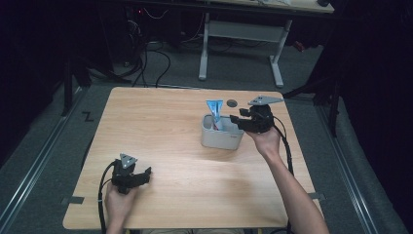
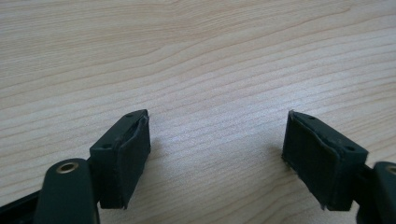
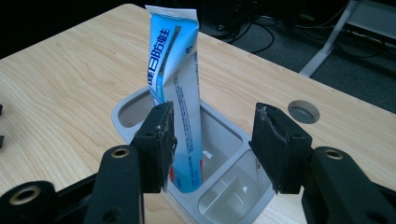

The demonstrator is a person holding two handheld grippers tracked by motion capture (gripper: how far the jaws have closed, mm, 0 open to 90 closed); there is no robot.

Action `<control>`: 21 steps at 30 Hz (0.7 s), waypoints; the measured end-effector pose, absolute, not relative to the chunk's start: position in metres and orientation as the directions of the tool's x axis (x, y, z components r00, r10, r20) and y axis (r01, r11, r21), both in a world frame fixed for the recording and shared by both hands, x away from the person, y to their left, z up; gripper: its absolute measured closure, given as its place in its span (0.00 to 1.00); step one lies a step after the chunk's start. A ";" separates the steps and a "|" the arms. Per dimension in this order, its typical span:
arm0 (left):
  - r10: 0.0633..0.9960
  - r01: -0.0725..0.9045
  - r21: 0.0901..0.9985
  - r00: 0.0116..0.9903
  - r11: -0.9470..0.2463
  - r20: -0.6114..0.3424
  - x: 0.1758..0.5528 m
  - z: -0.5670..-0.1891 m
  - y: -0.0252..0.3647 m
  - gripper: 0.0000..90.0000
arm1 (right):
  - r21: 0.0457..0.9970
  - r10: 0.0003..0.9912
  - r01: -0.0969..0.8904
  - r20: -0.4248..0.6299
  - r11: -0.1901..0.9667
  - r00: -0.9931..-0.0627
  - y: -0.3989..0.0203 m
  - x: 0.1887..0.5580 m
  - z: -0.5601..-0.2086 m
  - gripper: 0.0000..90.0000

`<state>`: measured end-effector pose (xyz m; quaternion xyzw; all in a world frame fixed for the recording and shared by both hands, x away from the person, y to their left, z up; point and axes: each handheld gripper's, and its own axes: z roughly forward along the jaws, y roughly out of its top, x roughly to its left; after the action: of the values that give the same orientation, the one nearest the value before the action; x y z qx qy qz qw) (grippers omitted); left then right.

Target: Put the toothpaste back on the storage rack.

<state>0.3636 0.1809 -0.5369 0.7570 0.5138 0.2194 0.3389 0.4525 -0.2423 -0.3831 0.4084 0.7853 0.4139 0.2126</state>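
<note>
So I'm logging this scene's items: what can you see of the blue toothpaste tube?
The toothpaste tube is blue and white, of glossy plastic, with printed characters and small text. It stands nearly upright, leaning slightly, flat crimped end up, lower end down in a compartment of the grey organiser. The open right gripper is close by, not gripping it.
</note>
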 end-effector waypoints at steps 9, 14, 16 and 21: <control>0.927 0.629 0.739 0.376 -0.242 -0.016 0.364 -0.537 0.181 0.26 | 0.838 0.817 0.448 0.006 0.311 -0.577 -0.248 0.444 -0.375 0.55; 0.927 0.629 0.739 0.376 -0.242 -0.016 0.364 -0.537 0.181 0.26 | 0.841 0.819 0.446 0.007 0.306 -0.574 -0.252 0.442 -0.373 0.55; 0.927 0.629 0.738 0.376 -0.242 -0.016 0.364 -0.537 0.181 0.26 | 0.842 0.819 0.447 0.011 0.301 -0.573 -0.254 0.440 -0.372 0.55; 0.927 0.629 0.739 0.376 -0.242 -0.016 0.364 -0.537 0.181 0.26 | 0.843 0.822 0.442 0.000 0.306 -0.570 -0.257 0.434 -0.367 0.56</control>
<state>0.3636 0.1809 -0.5369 0.7570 0.5138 0.2195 0.3388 0.4338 -0.2568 -0.3668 0.4068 0.7769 0.4258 0.2227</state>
